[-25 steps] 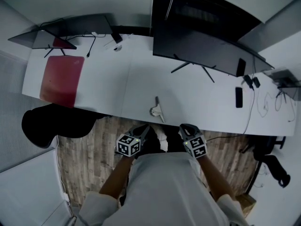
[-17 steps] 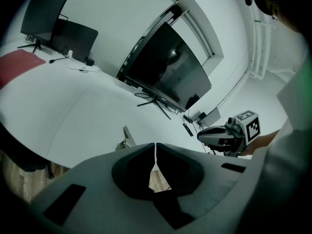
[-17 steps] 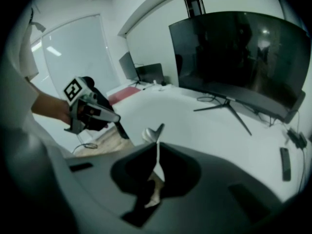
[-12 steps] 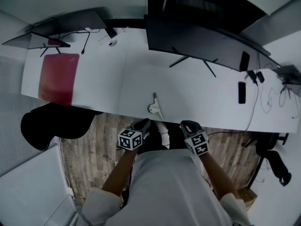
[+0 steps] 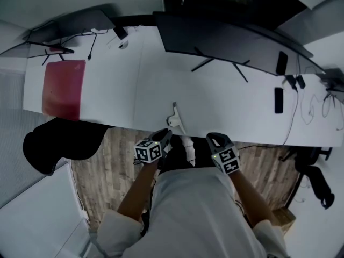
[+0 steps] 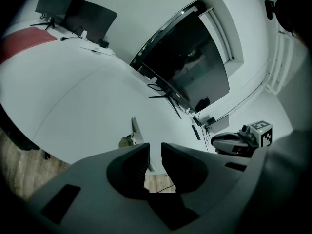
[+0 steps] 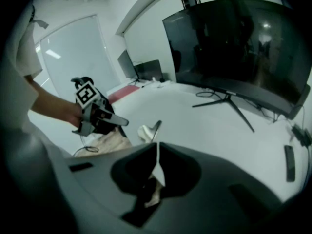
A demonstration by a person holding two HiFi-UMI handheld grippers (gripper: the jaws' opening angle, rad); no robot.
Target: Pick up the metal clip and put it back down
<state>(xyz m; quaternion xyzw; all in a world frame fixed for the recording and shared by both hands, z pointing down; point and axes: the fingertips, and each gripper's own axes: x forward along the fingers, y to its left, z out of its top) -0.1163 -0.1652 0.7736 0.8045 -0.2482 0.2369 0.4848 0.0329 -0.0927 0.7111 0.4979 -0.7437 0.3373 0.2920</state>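
Observation:
The metal clip point(image 5: 174, 120) lies on the white desk point(image 5: 123, 90) close to its front edge, one long silver arm pointing away from me. My left gripper point(image 5: 166, 136) hovers just short of that edge, a little left of and below the clip. Its jaws are opening, with a narrow gap and nothing between them. In the left gripper view the clip point(image 6: 132, 133) lies just beyond the left gripper point(image 6: 155, 149). My right gripper point(image 5: 211, 138) is shut and empty, to the right of the clip. In the right gripper view the clip point(image 7: 149, 130) lies ahead of the right gripper point(image 7: 157, 149).
A wide curved monitor point(image 5: 231, 36) on a spidery stand fills the back of the desk. A red mat point(image 5: 63, 89) lies at the left, a black phone point(image 5: 278, 100) and cables at the right. A black chair point(image 5: 56, 144) stands at the left below the desk edge.
The head camera has shifted, so the desk sits higher in the picture. Both grippers stay near the front edge, the left one slightly nearer the clip. The clip has not moved.

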